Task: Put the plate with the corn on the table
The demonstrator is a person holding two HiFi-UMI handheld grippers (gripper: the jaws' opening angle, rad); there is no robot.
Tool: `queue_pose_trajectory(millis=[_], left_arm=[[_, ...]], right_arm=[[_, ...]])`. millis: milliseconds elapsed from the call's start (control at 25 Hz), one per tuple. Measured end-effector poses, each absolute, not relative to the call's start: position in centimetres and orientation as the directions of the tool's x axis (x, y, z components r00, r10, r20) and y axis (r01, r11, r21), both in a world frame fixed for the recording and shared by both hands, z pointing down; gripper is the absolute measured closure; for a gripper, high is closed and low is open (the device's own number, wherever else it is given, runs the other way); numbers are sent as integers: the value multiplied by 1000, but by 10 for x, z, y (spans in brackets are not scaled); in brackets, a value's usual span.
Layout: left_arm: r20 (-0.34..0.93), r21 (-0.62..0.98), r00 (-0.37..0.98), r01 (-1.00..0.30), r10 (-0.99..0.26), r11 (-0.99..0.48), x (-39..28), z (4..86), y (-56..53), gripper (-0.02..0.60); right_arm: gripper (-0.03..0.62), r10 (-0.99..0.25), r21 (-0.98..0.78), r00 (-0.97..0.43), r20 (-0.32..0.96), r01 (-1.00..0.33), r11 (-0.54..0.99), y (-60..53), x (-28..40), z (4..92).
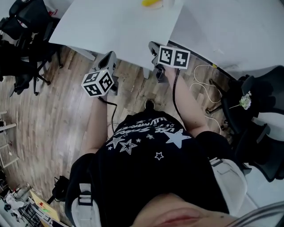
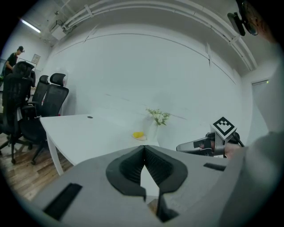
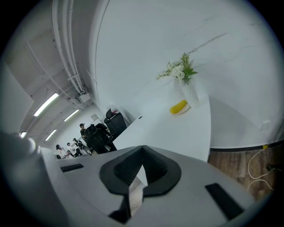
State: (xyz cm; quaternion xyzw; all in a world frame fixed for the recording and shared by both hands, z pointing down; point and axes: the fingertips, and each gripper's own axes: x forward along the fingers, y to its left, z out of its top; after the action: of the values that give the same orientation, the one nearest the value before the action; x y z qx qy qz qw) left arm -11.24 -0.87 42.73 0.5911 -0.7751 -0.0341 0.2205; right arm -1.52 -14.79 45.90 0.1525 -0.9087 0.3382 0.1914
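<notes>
A yellow corn cob lies on a small plate on the white table, next to a vase of white flowers. The right gripper view shows the corn and plate by the same vase, far ahead of the jaws. In the head view the corn sits at the top edge. My left gripper is shut and holds nothing. My right gripper is also shut and holds nothing. Both hover at the near table edge, well short of the plate.
Black office chairs stand at the left of the table, and another chair is at the right. Cables lie on the wooden floor. People stand far off in the room.
</notes>
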Motion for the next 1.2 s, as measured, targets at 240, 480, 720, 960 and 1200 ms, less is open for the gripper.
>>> queue_pose_trajectory(millis=[240,480,720,960,1200], left_arm=[[294,328,-232,-887,-927,326,-105,427,50,575],[303,335,-238,-880,-923,337,-90,427,115,575],[301,342,-213,-886,-929,314,-72,429,151,575],[281,369,-185,-885,-942,284,-55,426,172,575],[276,349,-176,-898,-945,269,-40,421,187,575]], right_arm=[[588,-158,-514,-873,462,-409,754,-106,-11,452],[588,-173,-440,-864,473,-402,803,-44,3,439],[588,-230,-385,-868,440,-414,825,-2,25,428],[588,-265,-346,-873,410,-417,840,29,45,419],[588,-287,-312,-870,400,-424,850,49,60,415]])
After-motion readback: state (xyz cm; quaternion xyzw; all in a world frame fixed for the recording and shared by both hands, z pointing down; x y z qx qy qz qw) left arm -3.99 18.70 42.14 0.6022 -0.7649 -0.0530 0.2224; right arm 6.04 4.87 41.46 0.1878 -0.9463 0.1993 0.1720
